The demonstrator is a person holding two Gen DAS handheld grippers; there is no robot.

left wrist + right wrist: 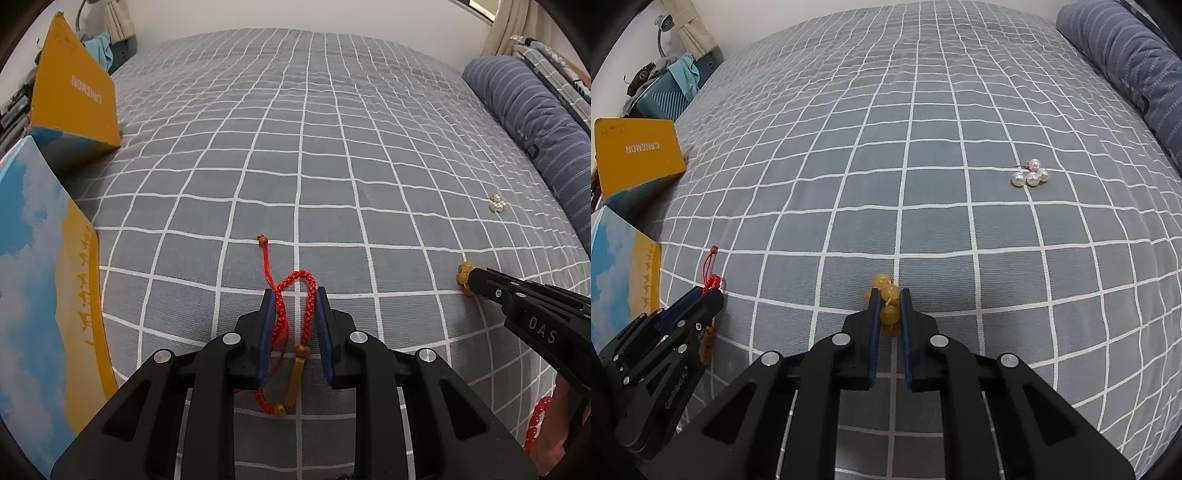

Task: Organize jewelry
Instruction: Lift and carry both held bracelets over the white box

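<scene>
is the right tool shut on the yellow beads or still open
Shut: the right tool has both pads pressed against the yellow beads.

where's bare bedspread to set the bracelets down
Widest free patch: the checked bedspread beyond both grippers, bordered by the yellow box on one side, the striped pillow on the other, and the pearl earrings. Crowded: near edge, around the red cord bracelet and amber bead bracelet.

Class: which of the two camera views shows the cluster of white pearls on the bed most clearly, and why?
The right wrist view: the pearls lie unobstructed on the checked bedcover, and separate beads can be counted. In the left wrist view the pearls are only a tiny pale cluster near the right edge.
</scene>
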